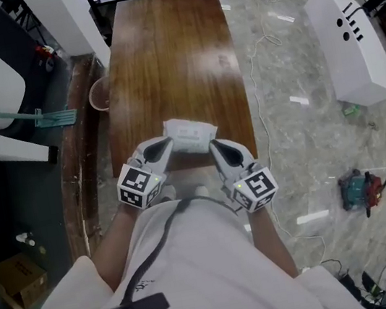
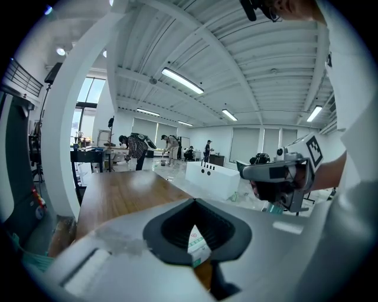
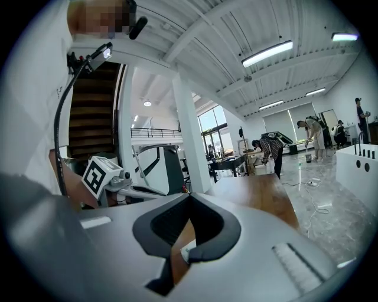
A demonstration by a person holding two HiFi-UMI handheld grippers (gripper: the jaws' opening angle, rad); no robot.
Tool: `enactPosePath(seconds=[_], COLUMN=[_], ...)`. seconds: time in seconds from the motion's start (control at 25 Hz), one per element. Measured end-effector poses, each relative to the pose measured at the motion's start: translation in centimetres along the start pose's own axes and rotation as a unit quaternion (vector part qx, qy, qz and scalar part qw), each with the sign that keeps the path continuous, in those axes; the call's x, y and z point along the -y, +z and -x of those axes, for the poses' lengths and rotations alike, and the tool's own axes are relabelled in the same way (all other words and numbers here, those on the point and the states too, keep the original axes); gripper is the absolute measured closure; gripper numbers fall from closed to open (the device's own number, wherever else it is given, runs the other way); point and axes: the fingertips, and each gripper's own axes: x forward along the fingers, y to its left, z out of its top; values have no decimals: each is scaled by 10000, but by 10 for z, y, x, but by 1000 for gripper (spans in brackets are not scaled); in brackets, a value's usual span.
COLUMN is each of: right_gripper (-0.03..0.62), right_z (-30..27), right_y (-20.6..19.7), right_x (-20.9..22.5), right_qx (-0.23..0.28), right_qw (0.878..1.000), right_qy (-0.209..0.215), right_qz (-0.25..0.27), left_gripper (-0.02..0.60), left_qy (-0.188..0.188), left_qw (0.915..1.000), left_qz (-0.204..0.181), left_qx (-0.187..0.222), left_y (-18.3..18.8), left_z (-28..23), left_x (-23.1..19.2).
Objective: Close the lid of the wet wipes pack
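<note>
A white wet wipes pack [image 1: 190,135] lies near the front edge of the long brown wooden table [image 1: 170,58]. My left gripper [image 1: 167,143] is shut, and its tip sits at the pack's left end. My right gripper [image 1: 213,145] is shut too, its tip by the pack's near right corner. In the left gripper view the jaws of the left gripper [image 2: 195,200] meet, and a sliver of the pack [image 2: 199,245] with green print shows through the gap under them. The right gripper [image 3: 189,194] has its jaws together in its own view, with a bit of the white pack [image 3: 188,250] below. I cannot see the lid.
A beige bucket [image 1: 99,94] stands at the table's left edge beside a white pillar [image 1: 67,17]. On the floor at the right are a long white box [image 1: 349,43], cables and a green and red tool [image 1: 360,188]. A cardboard box [image 1: 19,278] sits at lower left.
</note>
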Motion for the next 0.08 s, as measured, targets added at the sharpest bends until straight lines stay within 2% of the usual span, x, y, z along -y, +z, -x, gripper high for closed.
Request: enactPosePath(seconds=[0.08], right_gripper=[586], right_z=[-4], right_y=[0], right_x=[2], right_qx=[-20], right_qw=[10000], right_qy=[-5], right_qz=[-9], left_gripper=[578], left_qy=[-13], left_qw=[10000], left_qz=[-16], left_qx=[-12], left_y=[2], left_z=[-2], left_x=[-4])
